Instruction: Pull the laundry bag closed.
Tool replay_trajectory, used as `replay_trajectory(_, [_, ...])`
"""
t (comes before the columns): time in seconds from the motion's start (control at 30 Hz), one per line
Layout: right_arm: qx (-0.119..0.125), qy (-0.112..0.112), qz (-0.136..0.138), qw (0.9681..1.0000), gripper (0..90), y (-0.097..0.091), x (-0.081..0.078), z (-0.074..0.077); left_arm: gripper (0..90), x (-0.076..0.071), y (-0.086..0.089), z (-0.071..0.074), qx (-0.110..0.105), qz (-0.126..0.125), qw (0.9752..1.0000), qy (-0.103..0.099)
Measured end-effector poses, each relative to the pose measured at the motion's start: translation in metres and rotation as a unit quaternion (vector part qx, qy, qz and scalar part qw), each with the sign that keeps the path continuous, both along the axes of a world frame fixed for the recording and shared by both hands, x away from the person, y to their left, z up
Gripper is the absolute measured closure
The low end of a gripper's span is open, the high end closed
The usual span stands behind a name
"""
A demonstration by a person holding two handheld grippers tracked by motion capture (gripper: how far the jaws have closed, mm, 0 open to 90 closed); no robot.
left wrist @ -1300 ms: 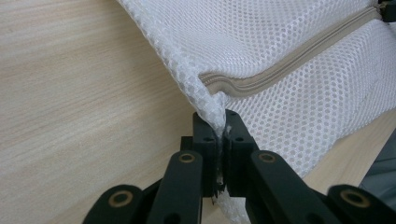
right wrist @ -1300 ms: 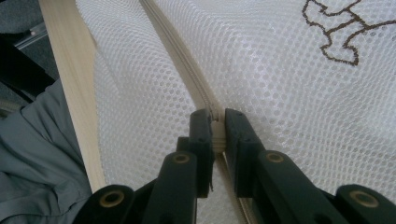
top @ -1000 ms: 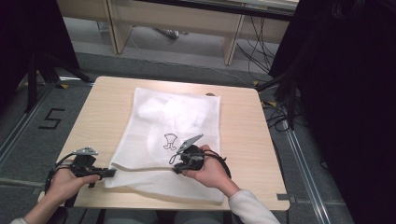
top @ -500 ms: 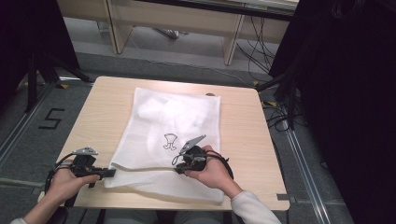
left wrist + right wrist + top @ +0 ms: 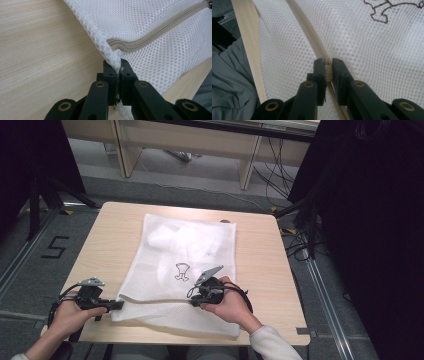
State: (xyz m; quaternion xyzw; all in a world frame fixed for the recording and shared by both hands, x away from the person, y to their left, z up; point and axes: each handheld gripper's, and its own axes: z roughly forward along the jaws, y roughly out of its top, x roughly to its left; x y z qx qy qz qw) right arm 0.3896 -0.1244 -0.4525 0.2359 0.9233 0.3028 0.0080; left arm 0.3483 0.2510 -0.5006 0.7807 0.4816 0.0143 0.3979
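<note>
On table (image 5: 120, 227), left gripper (image 5: 117, 75) pins bag (image 5: 185, 245) corner at 9 o'clock, right gripper (image 5: 328, 68) clamps zipper (image 5: 312, 37); next, likely slide it along.

A light wooden table (image 5: 110, 245) carries a white mesh laundry bag (image 5: 185, 265) lying flat.

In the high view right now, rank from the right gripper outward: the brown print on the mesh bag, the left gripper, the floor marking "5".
1. brown print, just beyond the right gripper
2. left gripper, at the mesh bag corner
3. floor marking "5", off the table, far left
</note>
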Motion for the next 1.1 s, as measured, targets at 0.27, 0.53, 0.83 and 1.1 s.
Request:
replay_trajectory(0.27, [-0.001,-0.002,-0.01,0.9999,82.5,-0.01,-0.001,0.0,85.3,0.0,0.0,0.0,0.0,0.001,1.0,0.001])
replay_trajectory(0.53, [-0.001,-0.004,-0.014,0.9999,82.5,-0.014,-0.002,0.0,85.3,0.0,0.0,0.0,-0.001,0.002,1.0,0.001])
replay_trajectory(0.83, [0.0,-0.002,-0.021,0.9998,82.5,-0.02,-0.003,0.0,85.3,0.0,0.0,0.0,0.001,0.002,1.0,0.001])
replay_trajectory(1.1, [0.001,-0.001,-0.022,0.9998,82.5,-0.026,-0.003,0.0,85.3,0.0,0.0,0.0,0.0,0.003,1.0,0.001])
